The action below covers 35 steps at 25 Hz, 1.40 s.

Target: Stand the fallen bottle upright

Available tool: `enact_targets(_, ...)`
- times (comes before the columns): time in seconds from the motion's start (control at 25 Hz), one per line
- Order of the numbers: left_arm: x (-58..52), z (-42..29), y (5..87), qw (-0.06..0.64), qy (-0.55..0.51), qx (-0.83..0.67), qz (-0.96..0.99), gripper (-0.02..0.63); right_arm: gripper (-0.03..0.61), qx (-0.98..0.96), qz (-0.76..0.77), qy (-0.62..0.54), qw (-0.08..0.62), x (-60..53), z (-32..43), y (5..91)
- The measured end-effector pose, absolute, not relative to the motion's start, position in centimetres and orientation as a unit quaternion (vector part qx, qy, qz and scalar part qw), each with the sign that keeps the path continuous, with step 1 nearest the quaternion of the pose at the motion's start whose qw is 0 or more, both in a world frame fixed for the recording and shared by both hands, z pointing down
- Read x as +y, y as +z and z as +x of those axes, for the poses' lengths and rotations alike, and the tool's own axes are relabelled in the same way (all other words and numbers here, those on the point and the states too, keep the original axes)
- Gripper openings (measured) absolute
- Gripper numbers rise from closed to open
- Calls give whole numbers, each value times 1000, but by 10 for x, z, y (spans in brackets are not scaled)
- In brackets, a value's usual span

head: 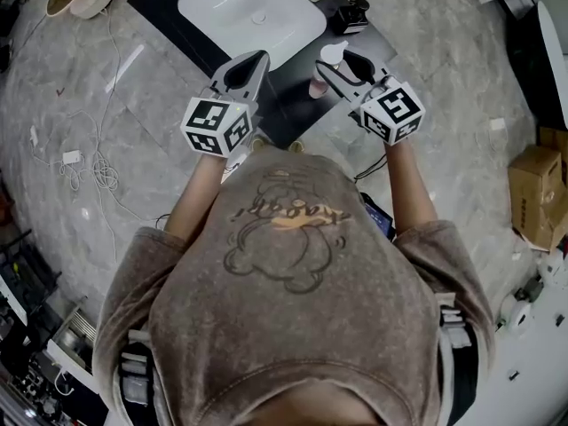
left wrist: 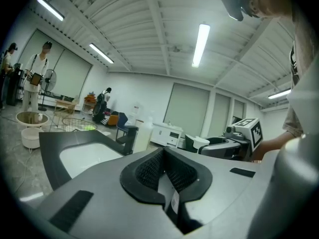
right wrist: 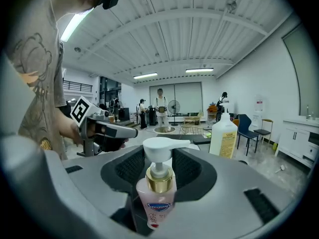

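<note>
Head view: your left gripper and right gripper are side by side over the near edge of the black bench, just in front of the white sink. The right jaws grasp the pump bottle, white pump head toward the sink. The left jaws come to a single point with nothing in them. Cardboard boxes sit on the floor well off to your right.

Left gripper view: left gripper jaws clenched, black pads meeting at the tip, nothing between them. The sink lies ahead and to the left in the bench. The right gripper shows on the right side.

Right gripper view: right gripper jaws are closed on the pump bottle. It has a pink body, a gold collar and a white pump, and it stands pump end up between the pads. A white bottle with a yellow label stands on the bench beyond, to the right. The left gripper is at the left, apart from the bottle.
</note>
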<state>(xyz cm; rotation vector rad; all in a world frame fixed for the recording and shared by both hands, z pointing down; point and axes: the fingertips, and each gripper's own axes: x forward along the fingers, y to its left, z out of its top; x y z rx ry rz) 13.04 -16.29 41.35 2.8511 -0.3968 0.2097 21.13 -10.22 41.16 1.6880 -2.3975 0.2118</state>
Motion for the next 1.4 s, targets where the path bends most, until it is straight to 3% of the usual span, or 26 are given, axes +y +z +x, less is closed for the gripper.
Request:
enact_targets(0.56,-126,168,406,124,75,-70,987,18,172,-788,600,91,104,-69,223,412)
enact_targets(1.4,-107,168,404,139,74,-43,987,18,179,-774,612,120,109,-68,225,412)
